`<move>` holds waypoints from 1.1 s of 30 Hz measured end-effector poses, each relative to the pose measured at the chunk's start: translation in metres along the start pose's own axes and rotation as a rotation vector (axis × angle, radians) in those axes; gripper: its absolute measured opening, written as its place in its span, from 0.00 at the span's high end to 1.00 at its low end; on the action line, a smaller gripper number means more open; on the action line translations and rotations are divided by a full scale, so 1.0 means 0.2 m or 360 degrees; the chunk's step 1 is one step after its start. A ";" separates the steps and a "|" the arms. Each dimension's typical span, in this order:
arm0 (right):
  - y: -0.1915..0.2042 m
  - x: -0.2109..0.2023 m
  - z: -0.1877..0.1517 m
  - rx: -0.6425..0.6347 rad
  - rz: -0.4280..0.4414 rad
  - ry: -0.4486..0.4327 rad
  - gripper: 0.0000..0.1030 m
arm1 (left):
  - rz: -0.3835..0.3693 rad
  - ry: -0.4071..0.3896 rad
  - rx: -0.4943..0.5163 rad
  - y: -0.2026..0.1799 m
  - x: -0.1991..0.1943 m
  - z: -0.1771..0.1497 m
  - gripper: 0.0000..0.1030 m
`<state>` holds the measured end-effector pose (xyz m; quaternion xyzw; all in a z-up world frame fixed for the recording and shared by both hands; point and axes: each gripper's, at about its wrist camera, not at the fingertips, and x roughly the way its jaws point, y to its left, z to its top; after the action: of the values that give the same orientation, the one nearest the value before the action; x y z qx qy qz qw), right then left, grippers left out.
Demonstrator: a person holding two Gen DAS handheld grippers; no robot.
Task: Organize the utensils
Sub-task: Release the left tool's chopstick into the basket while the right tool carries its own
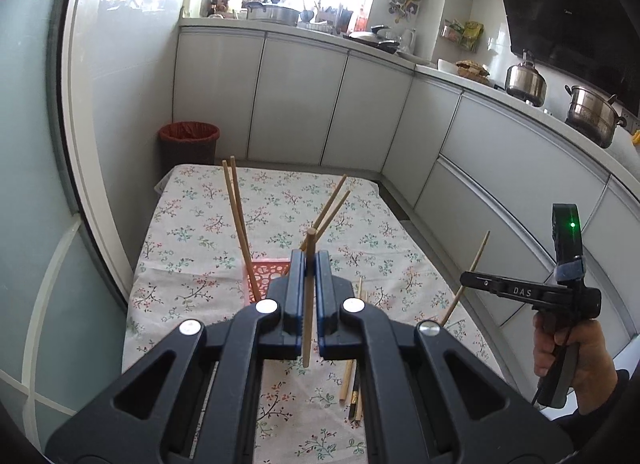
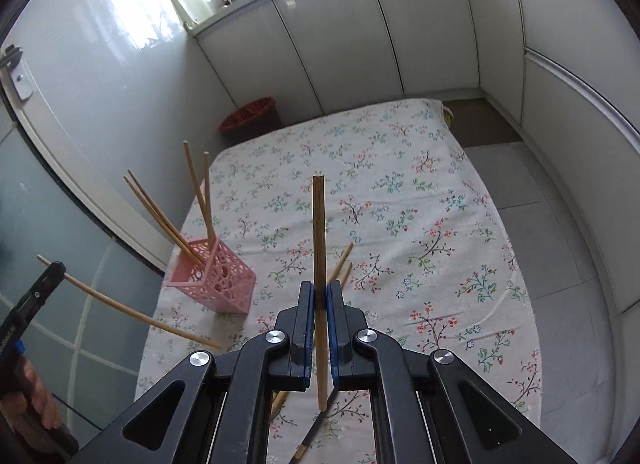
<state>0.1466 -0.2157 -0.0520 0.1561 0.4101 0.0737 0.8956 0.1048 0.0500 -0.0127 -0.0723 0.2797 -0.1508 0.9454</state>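
Note:
A pink perforated holder (image 2: 214, 280) stands on the floral tablecloth (image 2: 400, 204) and holds several wooden chopsticks (image 2: 196, 200) leaning out; in the left wrist view the holder (image 1: 266, 274) sits just beyond my left gripper. My left gripper (image 1: 308, 260) is shut on a wooden chopstick (image 1: 308, 300), held above the table near the holder; the same chopstick shows in the right wrist view (image 2: 128, 310). My right gripper (image 2: 320, 288) is shut on another wooden chopstick (image 2: 319, 244); it also shows in the left wrist view (image 1: 466, 284). Loose chopsticks (image 1: 352, 380) lie on the cloth below the grippers.
A red-lined bin (image 1: 190, 144) stands beyond the table's far end. White cabinets (image 1: 296, 96) run along the back and right, with pots (image 1: 594, 114) on the counter. A glass door (image 1: 36, 184) is close on the left.

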 end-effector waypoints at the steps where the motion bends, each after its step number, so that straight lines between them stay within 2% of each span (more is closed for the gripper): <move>1: 0.01 -0.03 0.00 0.0000 0.0013 -0.0034 0.94 | -0.0003 -0.0034 -0.0012 0.00 -0.02 0.01 0.95; 6: 0.05 -0.16 0.05 -0.0004 0.0069 -0.0177 0.94 | -0.0011 -0.0224 -0.0038 0.02 -0.12 0.08 0.95; 11: 0.13 -0.26 0.09 -0.0027 0.0131 -0.0293 0.94 | 0.0036 -0.0420 -0.0030 0.02 -0.17 0.12 0.95; 19: 0.21 -0.23 0.13 -0.0035 0.0188 -0.0316 0.94 | 0.0128 -0.0554 -0.0060 0.04 -0.09 0.17 0.95; 26: 0.22 -0.16 0.14 -0.0021 0.0203 -0.0300 0.94 | 0.0237 -0.0614 -0.0112 0.10 0.04 0.17 0.95; 33: 0.23 -0.13 0.14 -0.0035 0.0198 -0.0304 0.94 | 0.0285 -0.0543 -0.0189 0.14 0.15 0.15 0.95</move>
<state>0.1501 -0.1847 -0.0003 0.1777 0.3117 0.1183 0.9259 0.1527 0.0671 -0.0090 -0.1271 0.1292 -0.0349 0.9828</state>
